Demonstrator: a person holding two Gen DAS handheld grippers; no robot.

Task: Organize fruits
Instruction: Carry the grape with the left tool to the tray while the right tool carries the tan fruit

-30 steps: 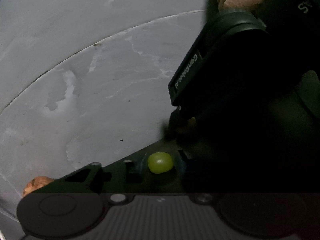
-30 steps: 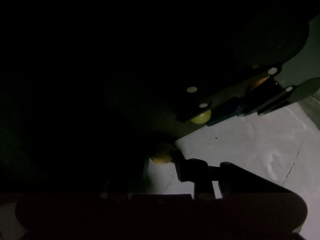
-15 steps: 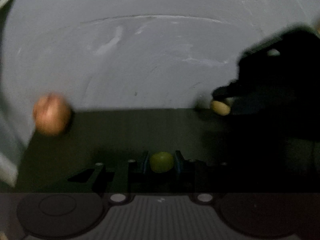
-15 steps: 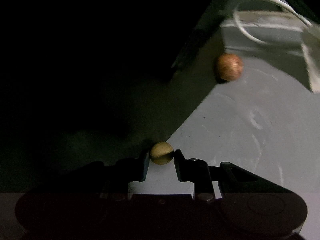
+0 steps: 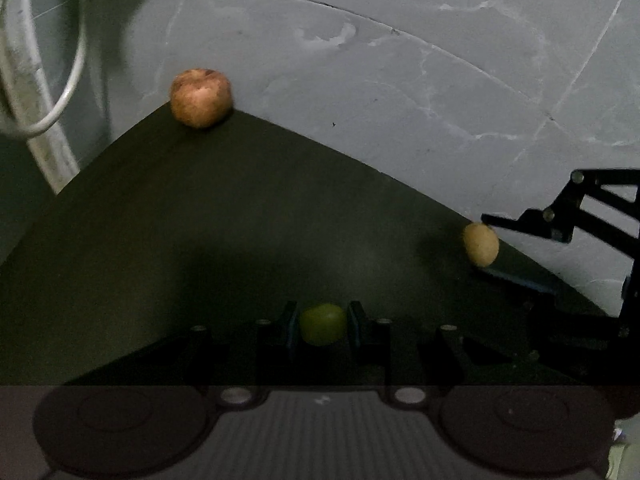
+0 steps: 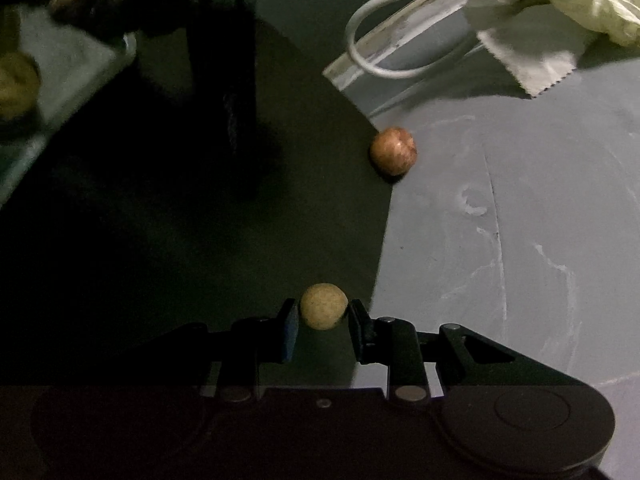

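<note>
Grey marbled floor with a dark mat (image 5: 240, 240) over it, dim light; left gripper (image 5: 323, 322) clamps a green fruit (image 5: 323, 323), right gripper (image 6: 323, 312) clamps a tan fruit (image 6: 323, 306), both above the mat; reddish fruit (image 5: 201, 97) sits at the mat's far corner; risk: small round fruit squirting out of the pads mid-carry; both grippers angled downward.
</note>
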